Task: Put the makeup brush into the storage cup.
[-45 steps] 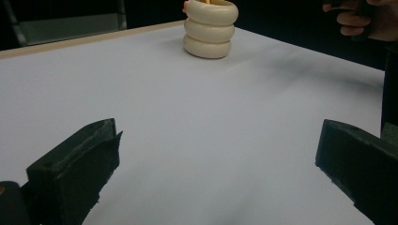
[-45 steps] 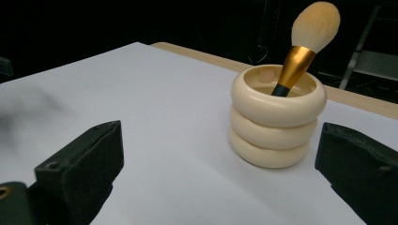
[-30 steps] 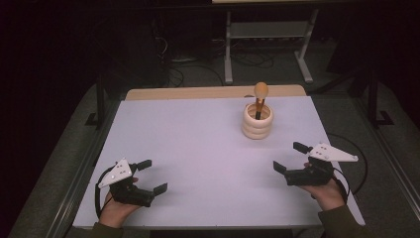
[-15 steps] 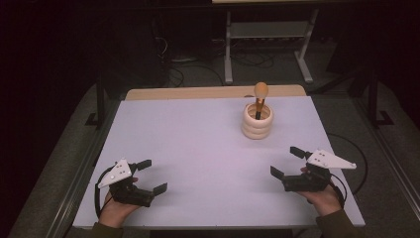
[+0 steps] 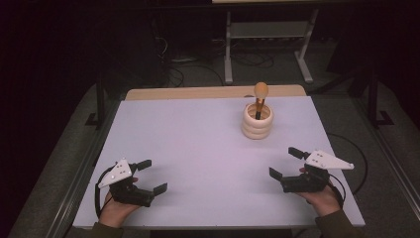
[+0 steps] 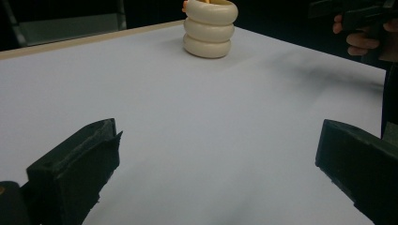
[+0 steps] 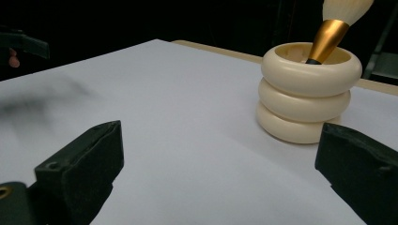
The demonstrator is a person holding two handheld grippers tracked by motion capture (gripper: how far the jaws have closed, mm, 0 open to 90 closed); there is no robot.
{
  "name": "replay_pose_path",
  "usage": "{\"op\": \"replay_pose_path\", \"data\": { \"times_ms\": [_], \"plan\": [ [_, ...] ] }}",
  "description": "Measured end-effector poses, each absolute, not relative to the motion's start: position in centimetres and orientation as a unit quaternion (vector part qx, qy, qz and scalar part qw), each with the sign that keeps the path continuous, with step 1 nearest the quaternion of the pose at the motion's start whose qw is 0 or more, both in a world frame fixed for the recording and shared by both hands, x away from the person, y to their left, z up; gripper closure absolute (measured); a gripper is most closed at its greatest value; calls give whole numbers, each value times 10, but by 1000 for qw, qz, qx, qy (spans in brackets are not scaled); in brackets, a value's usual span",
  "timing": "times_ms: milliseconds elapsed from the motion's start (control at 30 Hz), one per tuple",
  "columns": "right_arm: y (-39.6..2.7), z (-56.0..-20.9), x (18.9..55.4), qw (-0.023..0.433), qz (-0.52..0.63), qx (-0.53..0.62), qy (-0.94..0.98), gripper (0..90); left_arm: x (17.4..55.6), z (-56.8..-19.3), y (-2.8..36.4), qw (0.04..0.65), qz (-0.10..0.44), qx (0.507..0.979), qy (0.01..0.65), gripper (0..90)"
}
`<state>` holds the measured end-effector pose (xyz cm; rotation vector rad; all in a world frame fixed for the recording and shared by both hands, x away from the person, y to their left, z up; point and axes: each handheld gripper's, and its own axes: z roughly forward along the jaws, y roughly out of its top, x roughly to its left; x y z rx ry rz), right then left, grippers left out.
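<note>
A cream holder (image 5: 257, 121) shaped like three stacked rings stands upright on the white table (image 5: 198, 148), right of centre toward the back. A brush (image 5: 259, 98) with a gold ferrule and pale bristles stands in it, head up. In the right gripper view the holder (image 7: 307, 93) and brush (image 7: 334, 28) are close, ahead to the right. In the left gripper view the holder (image 6: 209, 28) is far off. My left gripper (image 5: 152, 175) rests near the front left, open and empty. My right gripper (image 5: 286, 162) sits near the front right, open and empty.
A strip of bare wood (image 5: 198, 92) runs along the table's far edge. Beyond the table stands a metal rack (image 5: 267, 34) with cables on the dark floor. A cable (image 5: 354, 163) loops off the table's right edge from the right gripper.
The right gripper has drifted slightly toward the front edge and a little left. The left gripper, holder and brush have stayed put.
</note>
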<state>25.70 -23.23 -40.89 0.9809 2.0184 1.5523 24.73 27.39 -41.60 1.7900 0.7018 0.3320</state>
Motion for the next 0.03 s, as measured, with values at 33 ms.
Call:
{"op": "replay_pose_path", "data": {
  "times_ms": [33],
  "plan": [
    [-232,-409,257,206,557,351,724,7,247,-416,274,561,141,760,298,0]
  ]
}}
